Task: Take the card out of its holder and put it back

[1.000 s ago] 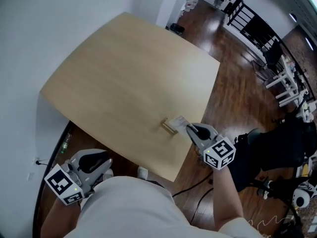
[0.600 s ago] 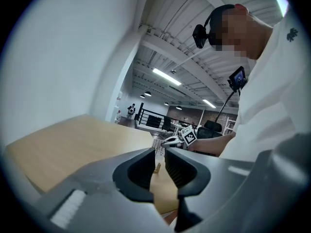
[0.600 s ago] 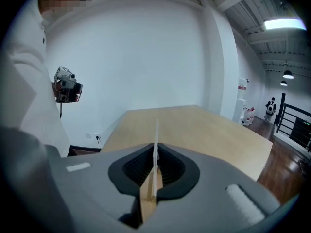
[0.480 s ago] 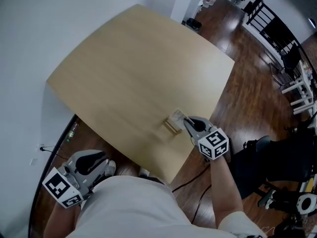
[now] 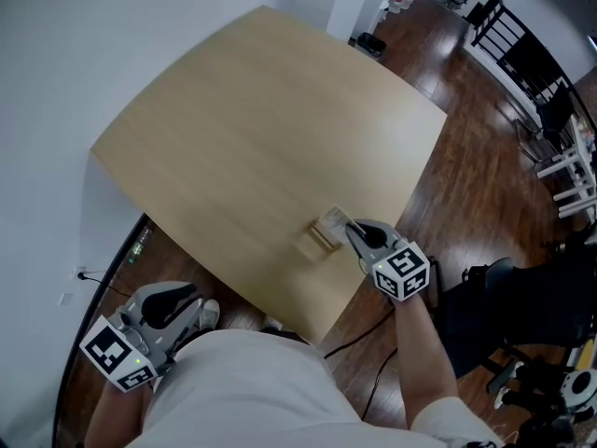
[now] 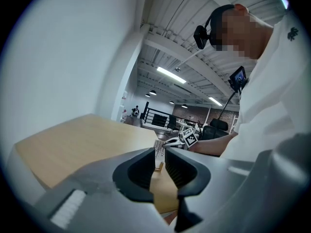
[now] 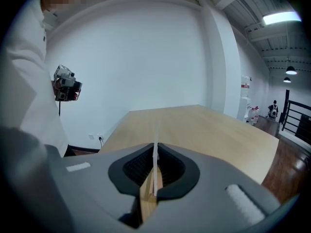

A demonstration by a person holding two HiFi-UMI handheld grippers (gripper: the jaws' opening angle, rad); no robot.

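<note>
The thin white card (image 5: pixel 334 222), lower centre, is pinched edge-on by the closed right tongs (image 5: pixel 351 231), seemingly still within its small wooden holder (image 5: pixel 317 242) on the pale worktop (image 5: pixel 252 129). Both removal and return are judged outstanding. The left tongs (image 6: pixel 159 171) are held slightly parted and empty.

right gripper (image 5: pixel 352 232): edges slightly inward toward wooden holder (image 5: pixel 317 242) just ahead of its jaws | card (image 5: pixel 333 220): carried along, pinched edge-on
</note>
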